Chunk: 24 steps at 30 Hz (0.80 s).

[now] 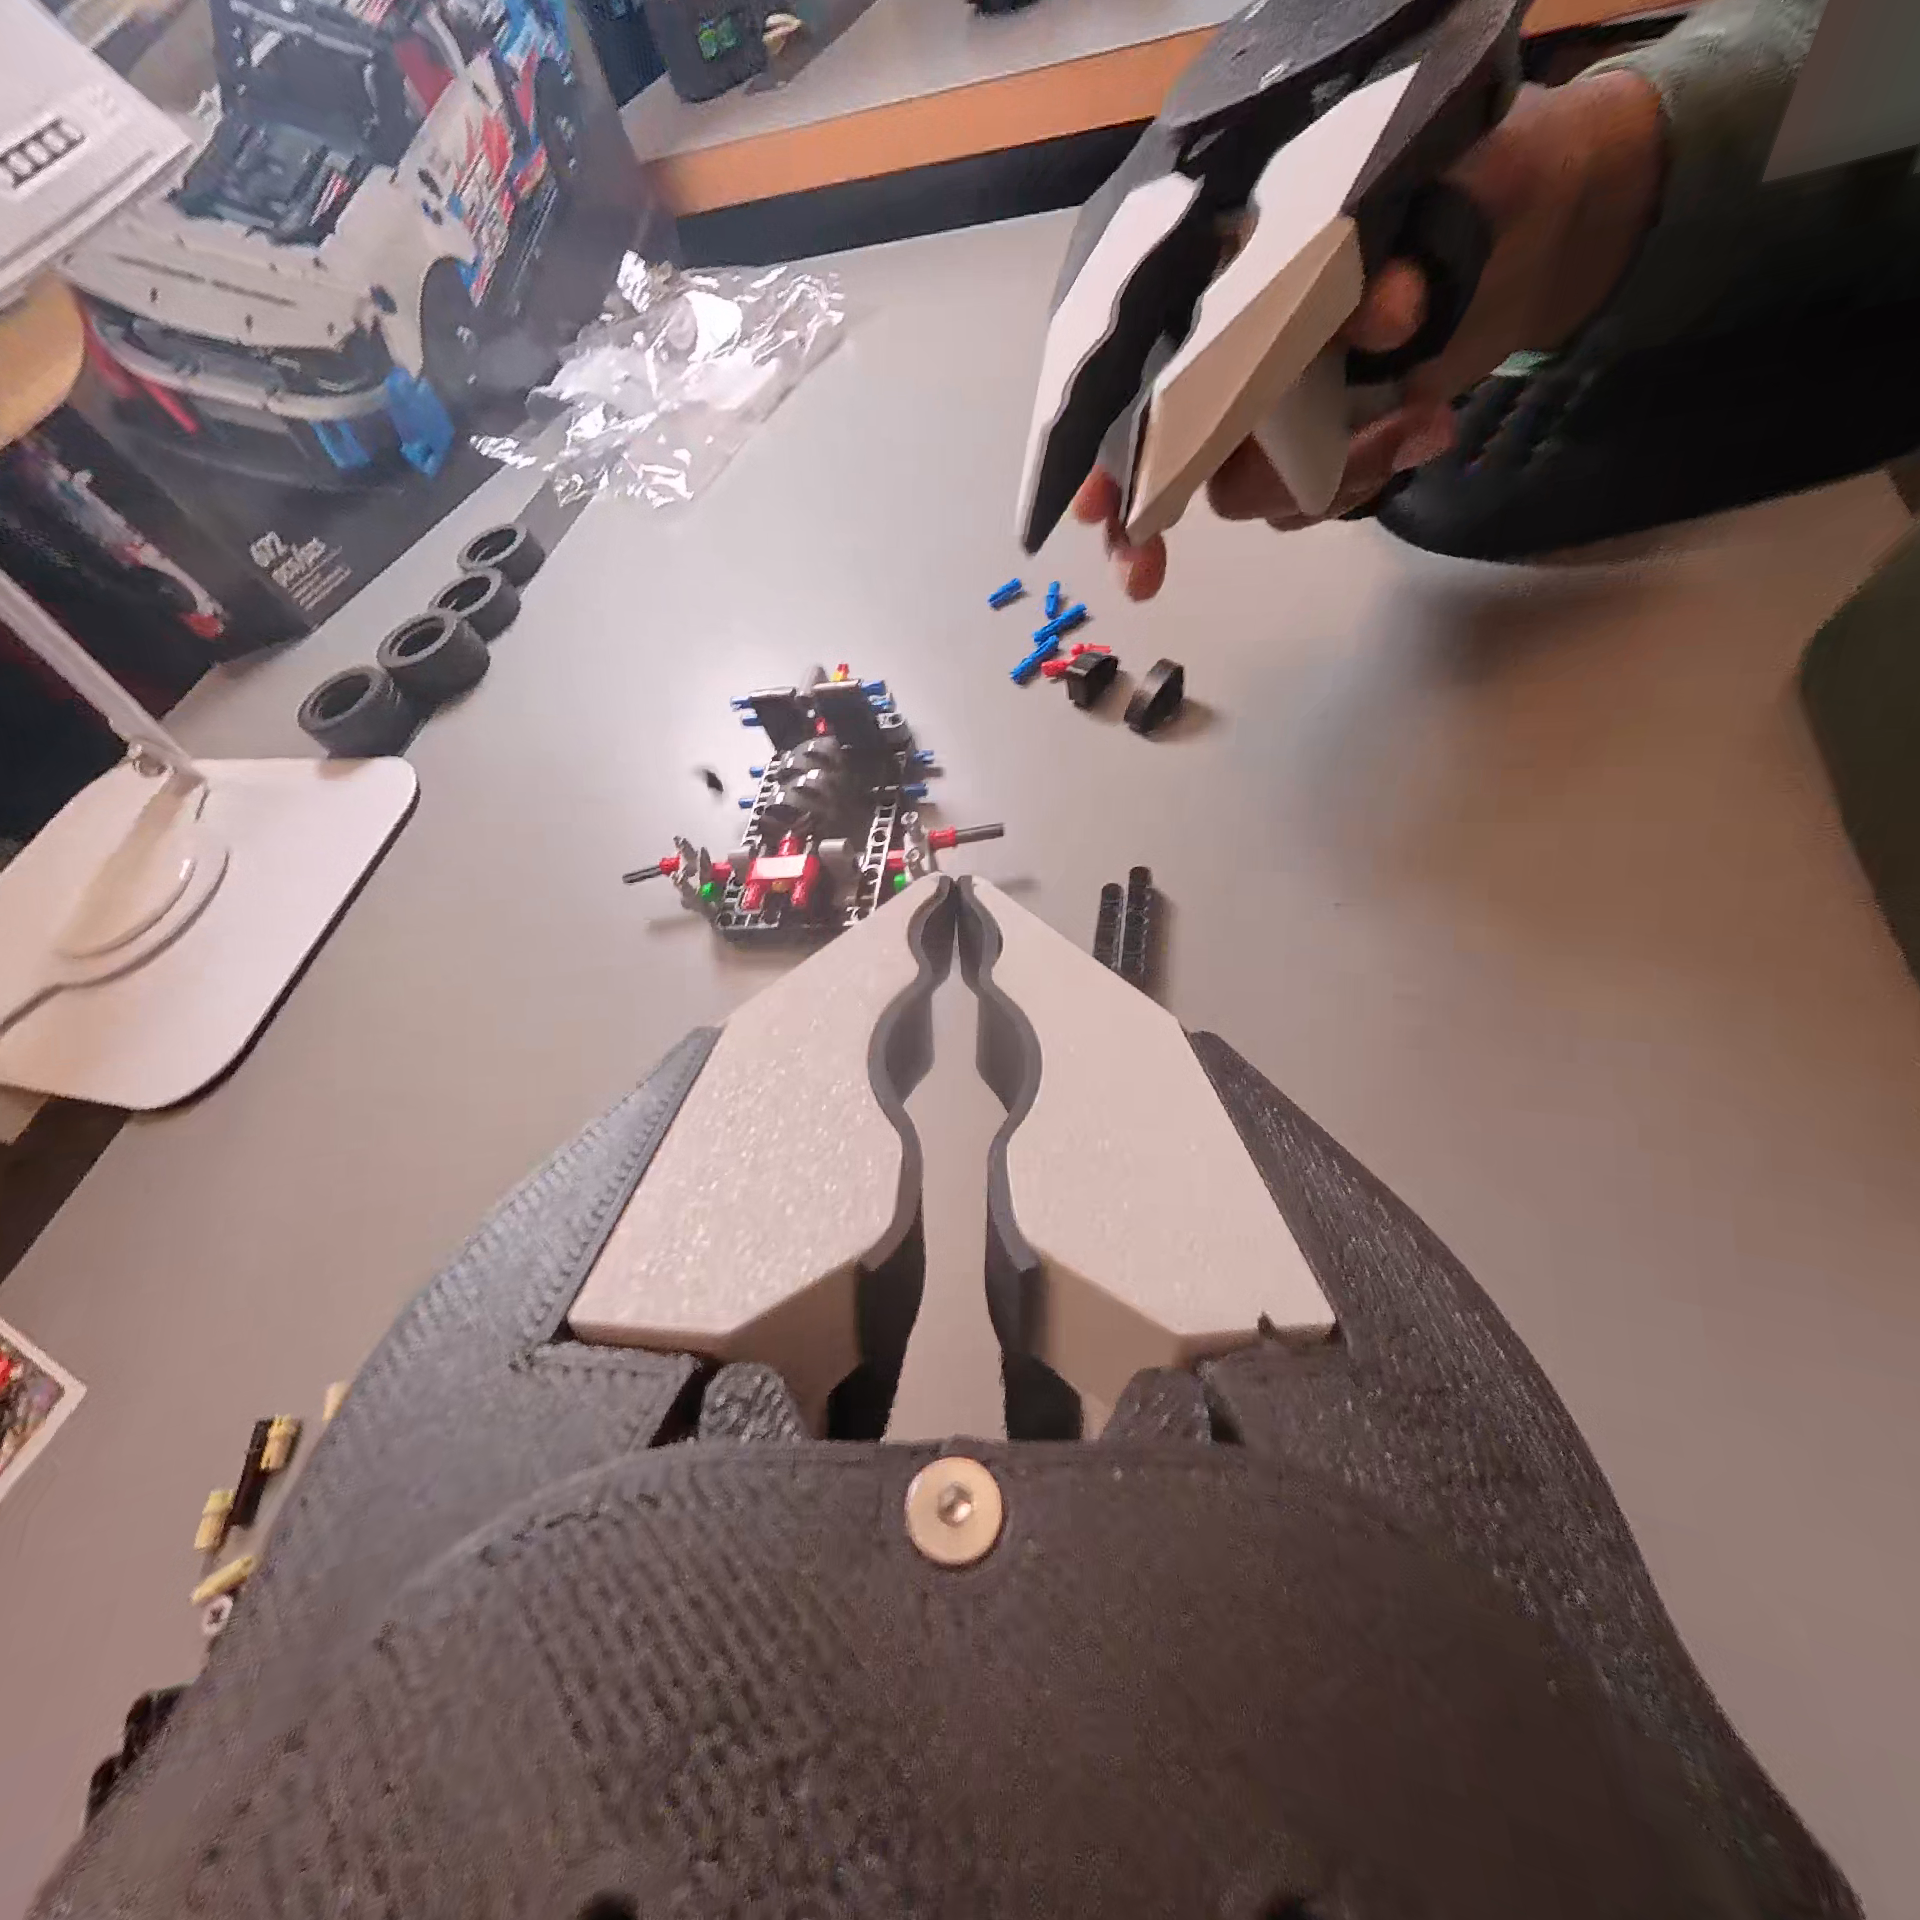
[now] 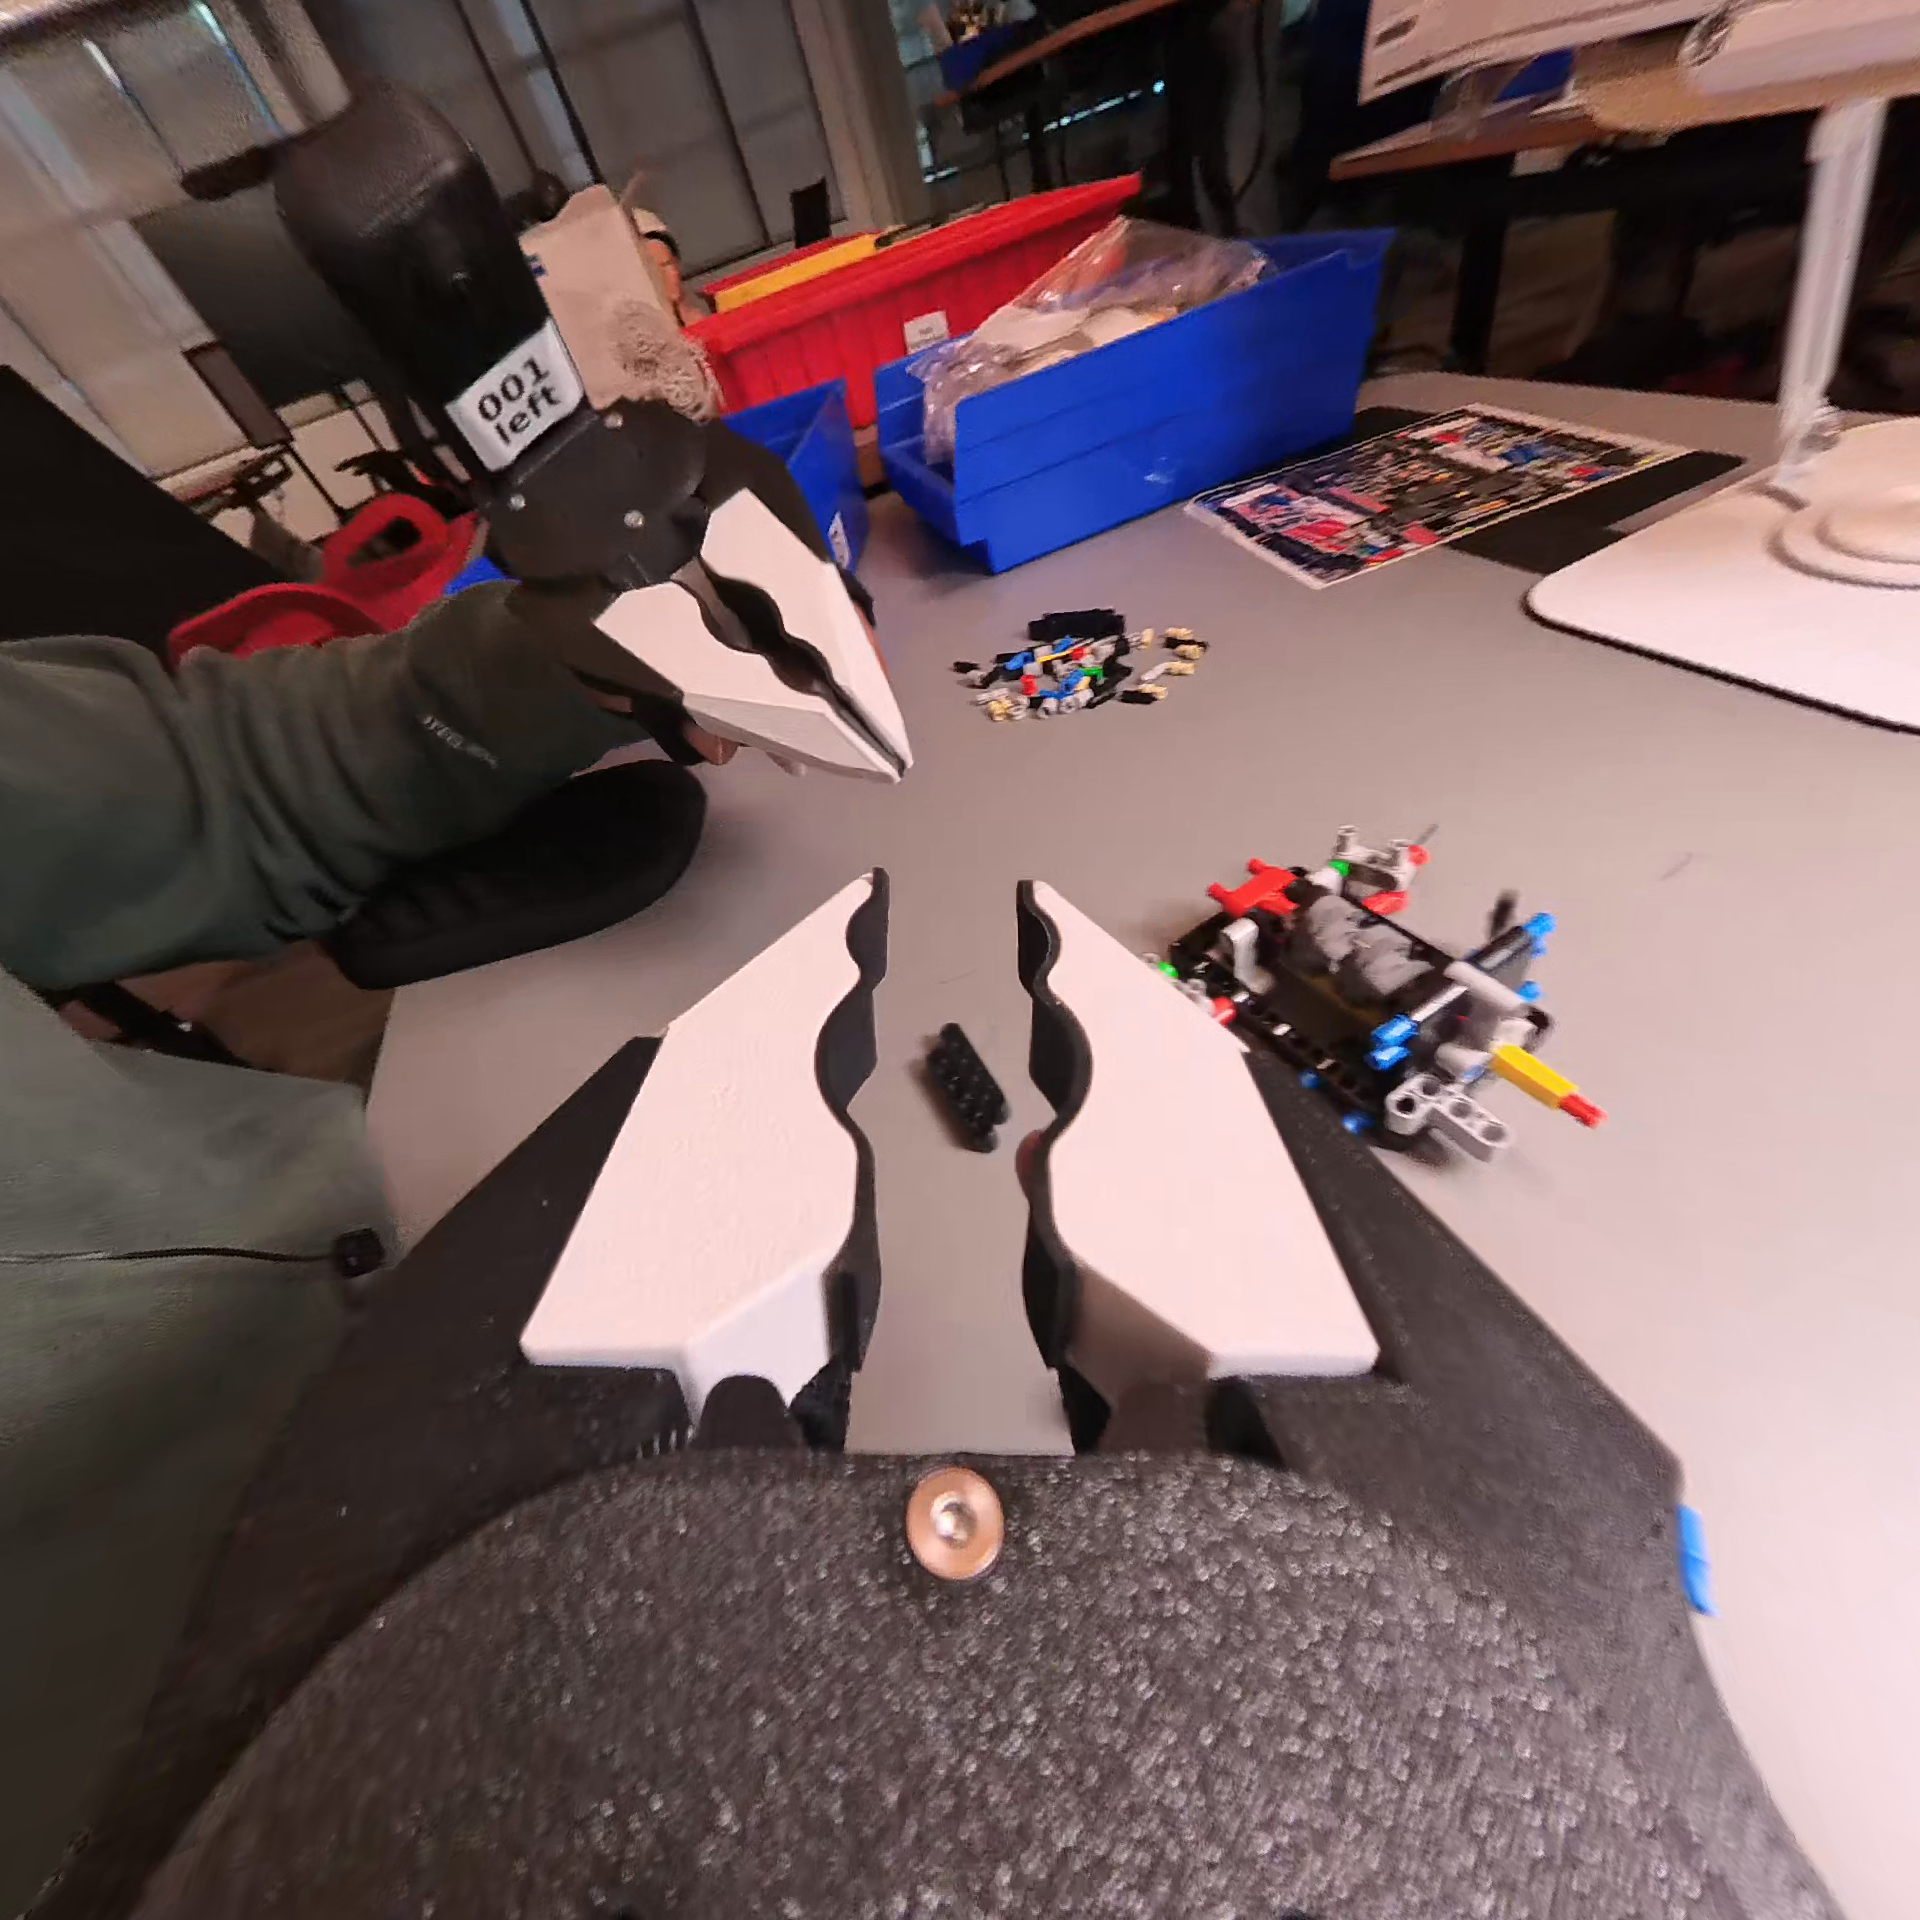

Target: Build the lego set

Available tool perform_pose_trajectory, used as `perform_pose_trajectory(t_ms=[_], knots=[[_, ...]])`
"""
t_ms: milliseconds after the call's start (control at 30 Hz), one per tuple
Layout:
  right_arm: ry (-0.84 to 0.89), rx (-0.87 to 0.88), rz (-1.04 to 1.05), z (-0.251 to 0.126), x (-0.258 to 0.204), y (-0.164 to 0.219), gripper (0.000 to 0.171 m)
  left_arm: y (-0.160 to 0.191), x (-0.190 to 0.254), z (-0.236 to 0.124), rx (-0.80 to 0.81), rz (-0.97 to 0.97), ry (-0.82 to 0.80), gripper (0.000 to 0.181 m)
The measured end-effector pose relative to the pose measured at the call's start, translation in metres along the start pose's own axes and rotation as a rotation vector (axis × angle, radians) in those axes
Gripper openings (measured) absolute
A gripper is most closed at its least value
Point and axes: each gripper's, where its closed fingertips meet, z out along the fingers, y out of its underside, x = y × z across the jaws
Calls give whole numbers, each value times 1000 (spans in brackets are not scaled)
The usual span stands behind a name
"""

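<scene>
A partly built Lego chassis (image 1: 821, 821), black with red, blue and grey parts, lies on the grey table; it also shows in the right wrist view (image 2: 1371, 997). My left gripper (image 1: 954, 888) is shut with nothing visible between its tips, just right of the chassis's near end; it also shows in the right wrist view (image 2: 894, 764). My right gripper (image 2: 954, 888) is open and empty above the table, with a short black beam (image 2: 966, 1086) lying on the table between its fingers. In the left wrist view the right gripper (image 1: 1086, 535) hangs above loose blue pins (image 1: 1039, 634).
Several black tyres (image 1: 416, 655), the set's box (image 1: 260, 343) and a plastic bag (image 1: 665, 364) lie at the left. A white lamp base (image 1: 197, 914) stands nearby. Blue bins (image 2: 1132, 416), a red bin (image 2: 914, 281), a printed sheet (image 2: 1434, 488) and a pile of small parts (image 2: 1081, 670) sit farther off. My hands' fingertips stand some 8 centimetres from each other. The white lamp base (image 1: 197, 914) lies around 35 centimetres away from my left fingertips. The right camera catches it too, in the right wrist view (image 2: 1835, 577).
</scene>
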Motion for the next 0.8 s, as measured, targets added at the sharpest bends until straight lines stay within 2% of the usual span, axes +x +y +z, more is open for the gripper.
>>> perform_pose_trajectory(t_ms=[133,267,367,500,567,667,800], knots=[[83,14,-42,-15,21,-8,22,12,-16,3,-25,-55,-62,0],[242,-16,-157,-35,60,-13,17,18,-25,5,-38,-79,-100,1],[344,-105,-235,-44,107,-12,15,19,-31,7,-35,-112,-121,5],[454,-335,-301,-42,197,8,19,21,-36,7,-15,-163,-145,12],[491,-432,-270,-37,238,18,23,24,-38,4,-19,-172,-161,14],[518,-538,-194,-26,276,28,27,30,-39,-2,-23,-180,-188,14],[586,-650,-65,-25,301,35,19,36,-43,-9,-21,-195,-209,14]])
